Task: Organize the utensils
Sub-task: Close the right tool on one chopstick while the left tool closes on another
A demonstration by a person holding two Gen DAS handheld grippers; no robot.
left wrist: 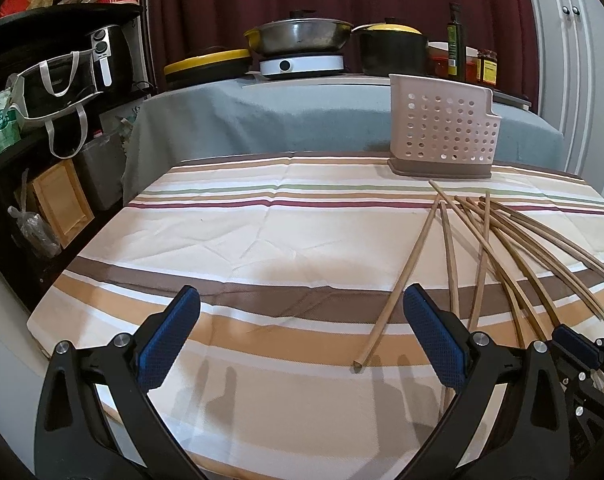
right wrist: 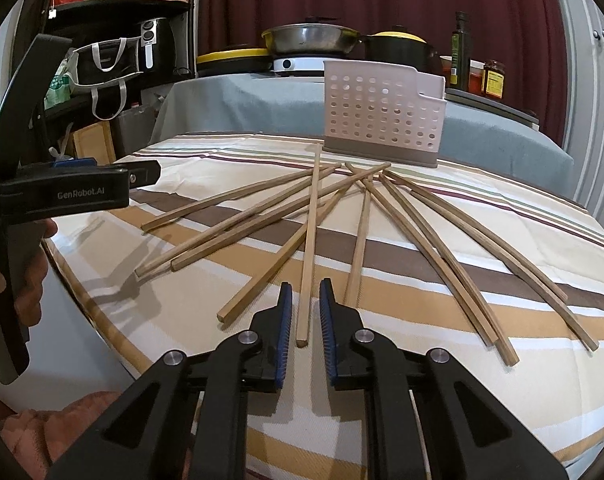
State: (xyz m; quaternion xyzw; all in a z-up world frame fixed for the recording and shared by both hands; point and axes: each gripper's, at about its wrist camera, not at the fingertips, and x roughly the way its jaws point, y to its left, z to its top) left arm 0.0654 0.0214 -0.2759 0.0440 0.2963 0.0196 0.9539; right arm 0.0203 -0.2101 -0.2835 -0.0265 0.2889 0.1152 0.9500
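Several wooden chopsticks [right wrist: 417,224] lie fanned out on the striped tablecloth [left wrist: 242,240]. A pale perforated utensil holder [right wrist: 381,112] stands upright at the table's far side, also in the left wrist view as the holder [left wrist: 441,128]. My right gripper [right wrist: 305,285] is low over the cloth, its blue pads [right wrist: 284,332] narrowly apart on either side of one chopstick's [right wrist: 307,248] near end, with a slim gap showing. My left gripper [left wrist: 302,292] is wide open and holds nothing, left of the chopstick pile [left wrist: 497,240]; one chopstick [left wrist: 397,284] lies just inside its right finger.
Behind the striped table a grey-covered counter [left wrist: 282,116] carries pans, a hot plate, a bottle and jars. A dark shelf unit [left wrist: 42,92] with bags stands on the left. A person's hand [right wrist: 26,280] holds the left gripper at the table's left edge.
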